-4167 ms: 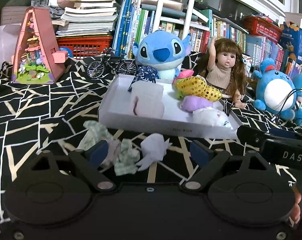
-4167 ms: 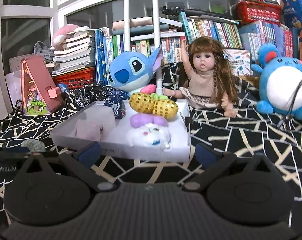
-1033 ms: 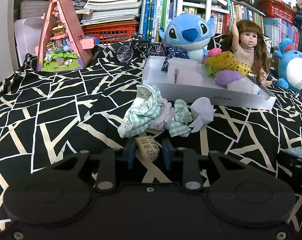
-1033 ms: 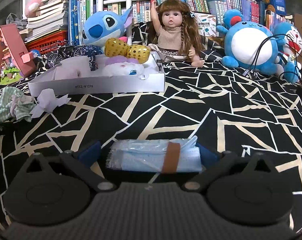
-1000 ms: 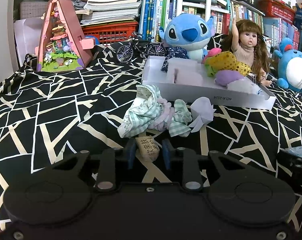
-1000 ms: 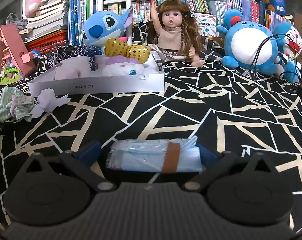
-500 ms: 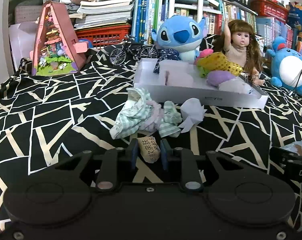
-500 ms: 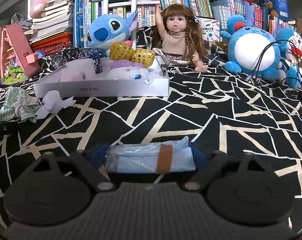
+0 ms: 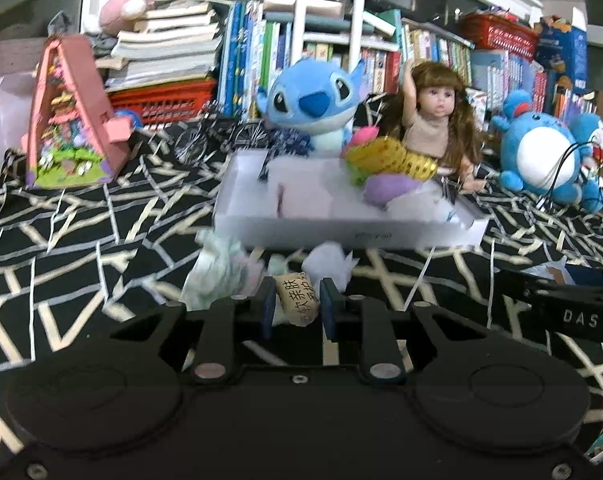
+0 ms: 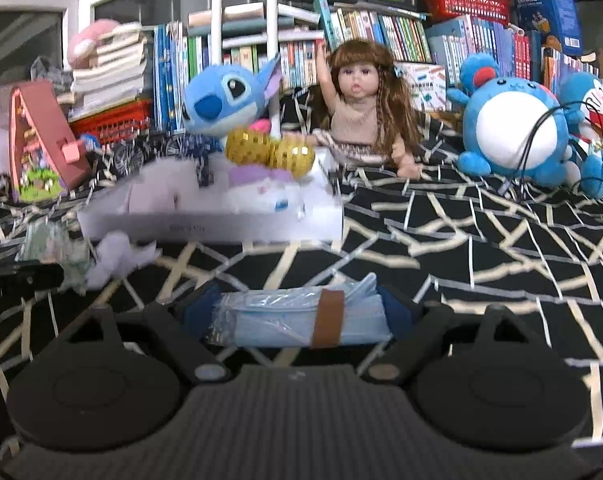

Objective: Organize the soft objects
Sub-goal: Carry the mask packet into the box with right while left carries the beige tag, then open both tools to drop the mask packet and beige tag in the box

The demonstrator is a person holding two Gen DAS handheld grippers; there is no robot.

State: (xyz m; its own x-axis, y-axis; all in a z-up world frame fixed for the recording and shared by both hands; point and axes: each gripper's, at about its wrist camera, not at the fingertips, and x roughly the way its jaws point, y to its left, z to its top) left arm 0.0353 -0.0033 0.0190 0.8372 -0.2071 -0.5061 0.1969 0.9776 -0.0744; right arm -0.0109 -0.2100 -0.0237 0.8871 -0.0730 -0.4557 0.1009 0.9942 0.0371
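Observation:
My left gripper (image 9: pixel 295 307) is shut on a small beige packet with printed characters (image 9: pixel 297 296), held above the black patterned cloth. My right gripper (image 10: pixel 297 312) is shut on a clear-wrapped blue pack with a brown band (image 10: pixel 301 316). A white tray (image 9: pixel 341 234) holds soft items, among them a gold sequin piece (image 9: pixel 389 158) and a purple one (image 9: pixel 389 190); it also shows in the right wrist view (image 10: pixel 205 224). A crumpled green checked cloth (image 9: pixel 217 268) and a white tissue (image 9: pixel 329 260) lie in front of the tray.
A blue Stitch plush (image 9: pixel 313 104), a doll (image 9: pixel 437 120) and a round blue plush (image 9: pixel 541 156) sit behind the tray. A pink triangular toy house (image 9: pixel 69 116) stands at the left. Bookshelves and a red basket (image 9: pixel 161 100) line the back.
Both grippers have risen and moved forward toward the tray with their loads. The right gripper has narrowed on the blue pack. The view is motion-blurred.

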